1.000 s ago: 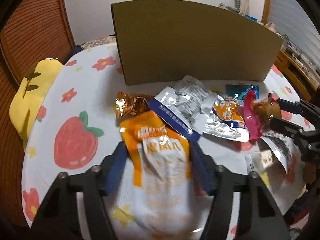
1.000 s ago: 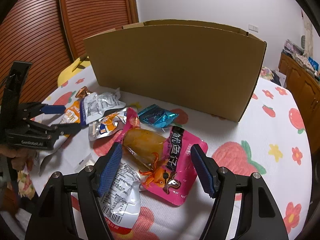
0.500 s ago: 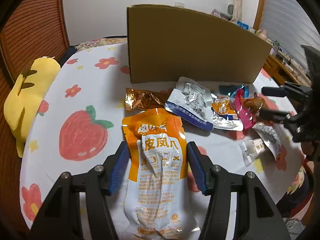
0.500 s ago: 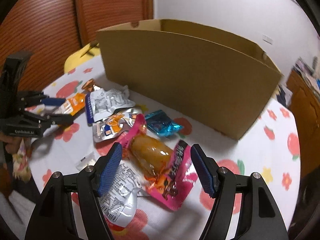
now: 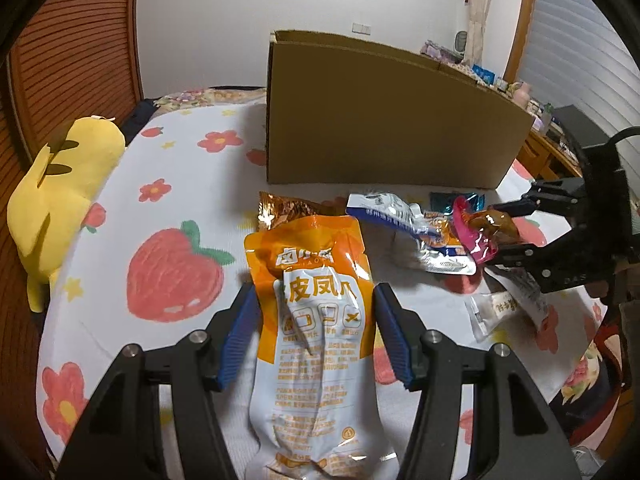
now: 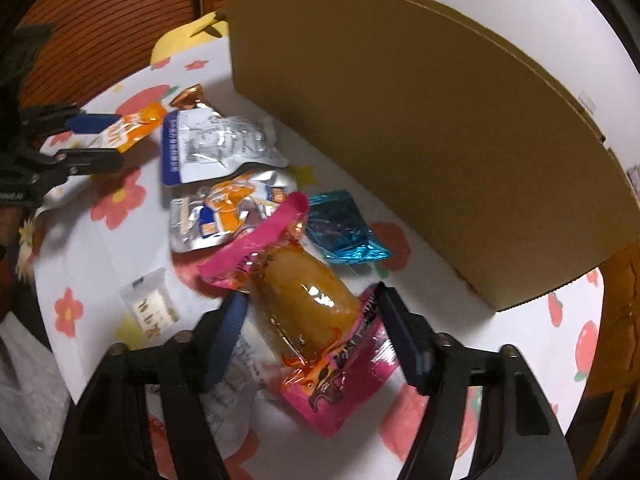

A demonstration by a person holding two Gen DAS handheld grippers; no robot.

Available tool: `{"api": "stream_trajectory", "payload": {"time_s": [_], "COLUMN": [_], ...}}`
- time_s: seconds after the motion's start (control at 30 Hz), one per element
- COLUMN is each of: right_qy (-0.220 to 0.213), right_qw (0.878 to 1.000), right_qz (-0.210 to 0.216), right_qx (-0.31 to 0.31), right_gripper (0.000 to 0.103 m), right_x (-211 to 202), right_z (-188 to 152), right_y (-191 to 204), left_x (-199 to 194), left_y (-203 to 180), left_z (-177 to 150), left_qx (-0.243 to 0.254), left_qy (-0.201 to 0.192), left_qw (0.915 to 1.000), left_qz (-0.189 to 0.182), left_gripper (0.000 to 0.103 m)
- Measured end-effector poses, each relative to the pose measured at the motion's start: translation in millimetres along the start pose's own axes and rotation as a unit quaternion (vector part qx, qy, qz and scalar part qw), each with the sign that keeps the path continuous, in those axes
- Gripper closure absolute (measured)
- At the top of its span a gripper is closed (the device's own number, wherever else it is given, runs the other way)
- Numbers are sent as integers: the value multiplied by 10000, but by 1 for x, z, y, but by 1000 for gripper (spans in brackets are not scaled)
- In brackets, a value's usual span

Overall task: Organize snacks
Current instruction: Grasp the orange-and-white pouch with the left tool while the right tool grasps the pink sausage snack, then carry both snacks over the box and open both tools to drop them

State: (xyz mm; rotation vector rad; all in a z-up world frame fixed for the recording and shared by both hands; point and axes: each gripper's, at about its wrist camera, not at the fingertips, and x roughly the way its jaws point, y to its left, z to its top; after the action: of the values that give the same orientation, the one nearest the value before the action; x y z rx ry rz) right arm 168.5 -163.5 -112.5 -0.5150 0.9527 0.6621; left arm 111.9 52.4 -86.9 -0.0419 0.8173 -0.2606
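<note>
Pads of the left gripper [image 5: 316, 336] are pressed against both long edges of the orange and white snack pouch [image 5: 316, 320], so the pouch is gripped across its width; its top end points ahead, toward the cardboard box [image 5: 384, 120] that stands upright beyond it, presumably the place where the snacks are to be put. A copper foil packet [image 5: 288, 212] lies just ahead of the pouch's tip, and the other packets are spread ahead and to the right on the strawberry-print tablecloth [image 5: 172, 276]. A yellow plush toy [image 5: 60, 184] is seen well off to the left.

From the right wrist, the right gripper [image 6: 310, 334] is seen straddling the pink pouch [image 6: 320, 344] with its clear window. Its jaws have just been closing with the pouch between them; whether both pads already press on it cannot be told. The crosswise placement suits a pinch on the pouch's bulging middle. A blue foil packet [image 6: 340, 228] lies just ahead, near the box wall, with silver sachets [image 6: 216, 148] ahead to the left and the left gripper farther left.
</note>
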Motion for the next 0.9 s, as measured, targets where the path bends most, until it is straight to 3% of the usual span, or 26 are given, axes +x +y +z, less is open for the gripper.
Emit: {"api": "stream_trajectory", "payload": {"time_s": [0.17,0.5,0.9], "right_qy": [-87,-703,-1514], "right_qw": [9999,9965,9833], "right_qz": [88,-16,-174], "right_qx": [118,460,994], "right_gripper": [51,53,53], "right_x": [-5,-33,-78], "right_z": [-4,-19,-36], "right_y": [-5,0,0], "left_x": [-10,-20,-37], "left_y": [2,0,-3], "left_z": [0,2,14], "left_qx": [-55,-118,-186], "left_qy": [-147,-380,-849], "left_qw": [9999,9992,9961], "left_qz": [-21,-88,-148], "left_gripper": [45,45,45]}}
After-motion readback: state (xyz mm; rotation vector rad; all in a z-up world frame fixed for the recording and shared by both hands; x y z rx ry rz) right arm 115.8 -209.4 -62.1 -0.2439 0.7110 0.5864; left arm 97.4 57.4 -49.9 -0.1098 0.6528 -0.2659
